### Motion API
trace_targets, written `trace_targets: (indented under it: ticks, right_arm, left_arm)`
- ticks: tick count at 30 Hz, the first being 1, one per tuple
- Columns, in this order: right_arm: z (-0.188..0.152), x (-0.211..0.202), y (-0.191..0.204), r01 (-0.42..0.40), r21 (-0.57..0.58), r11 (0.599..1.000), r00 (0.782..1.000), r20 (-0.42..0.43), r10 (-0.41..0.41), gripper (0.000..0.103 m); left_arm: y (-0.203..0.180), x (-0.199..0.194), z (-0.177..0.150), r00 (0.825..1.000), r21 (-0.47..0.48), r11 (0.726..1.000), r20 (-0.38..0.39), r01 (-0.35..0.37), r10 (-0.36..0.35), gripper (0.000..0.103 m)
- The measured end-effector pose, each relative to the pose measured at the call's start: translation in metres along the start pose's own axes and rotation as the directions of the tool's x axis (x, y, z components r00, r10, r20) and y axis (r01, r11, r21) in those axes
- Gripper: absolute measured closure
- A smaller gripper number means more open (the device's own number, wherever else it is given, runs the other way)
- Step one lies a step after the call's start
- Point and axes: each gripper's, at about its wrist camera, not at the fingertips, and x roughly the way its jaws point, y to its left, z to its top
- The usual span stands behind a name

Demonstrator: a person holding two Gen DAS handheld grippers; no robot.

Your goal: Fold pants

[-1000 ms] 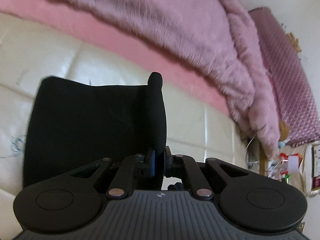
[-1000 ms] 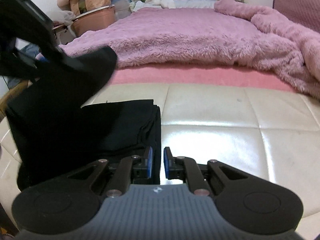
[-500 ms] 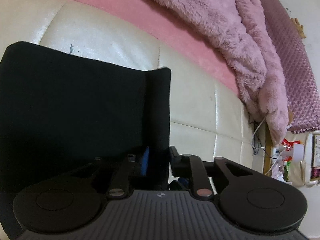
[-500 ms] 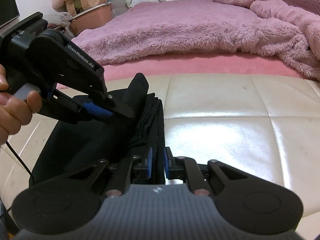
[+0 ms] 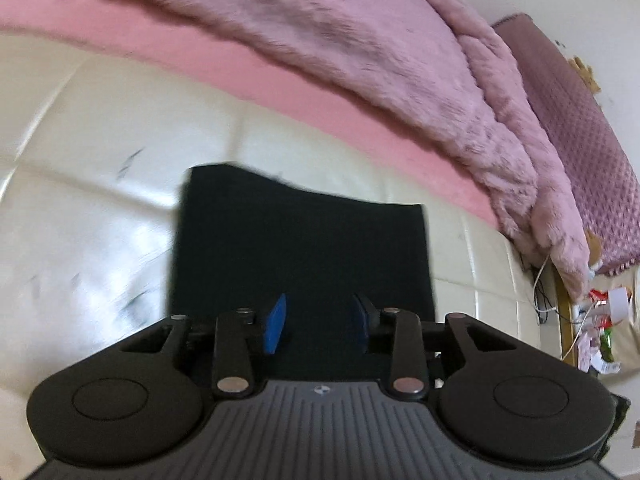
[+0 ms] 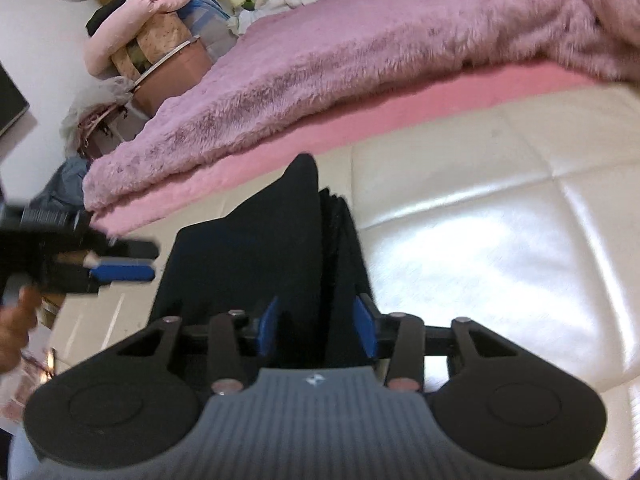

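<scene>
The black pants (image 5: 300,248) lie folded into a squarish pad on the cream leather cushion (image 5: 100,240). My left gripper (image 5: 318,324) hovers over their near edge, its jaws opening, blue pads apart and not touching cloth. In the right wrist view the pants (image 6: 248,264) show a raised fold and a stacked right edge. My right gripper (image 6: 316,328) straddles that edge with its jaws opening; cloth stands between the pads, which do not press on it. The left gripper (image 6: 132,260) sits off the pants' left side, held by a hand (image 6: 16,320).
A fluffy pink blanket (image 5: 360,40) over a pink sheet (image 5: 280,92) borders the cushion's far side. A purple headboard (image 5: 580,140) and cables and clutter (image 5: 592,312) are at the right. Pillows and a basket (image 6: 160,56) stand beyond the bed's left end.
The left gripper let go of the pants and drew back off them to the left. The right jaws parted from the cloth edge and the right gripper rolled. The top layer now lies down.
</scene>
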Motion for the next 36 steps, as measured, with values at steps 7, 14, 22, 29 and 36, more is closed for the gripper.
trace_targets:
  ticks: [7,14,22,29,36]
  right_arm:
    - [0.002,0.011,0.003,-0.029,0.091,0.995,0.998,-0.050,0.034,0.099]
    - [0.045,-0.018,0.063,-0.066,-0.088,0.994,0.997,0.022,0.069,0.100]
    - [0.050,-0.012,0.046,0.057,-0.101,0.993,0.998,-0.018,-0.059,0.100]
    - [0.018,0.021,-0.007,0.100,-0.012,0.995,0.991,-0.087,-0.101,0.100]
    - [0.005,0.038,-0.024,0.093,0.020,0.995,0.990,-0.104,-0.090,0.099]
  left_arm:
    - [0.031,-0.017,-0.020,0.999,0.003,1.000,0.031,-0.015,0.015,0.066]
    - [0.031,-0.027,-0.021,0.997,0.033,0.999,0.072,-0.016,0.014,0.080]
    - [0.027,-0.017,-0.018,0.997,0.089,0.995,0.074,-0.040,0.034,0.086]
    - [0.016,0.001,-0.001,0.990,0.163,0.983,0.123,-0.089,0.070,0.086]
    - [0.016,0.032,0.021,0.981,0.194,0.967,0.140,-0.163,0.138,0.090]
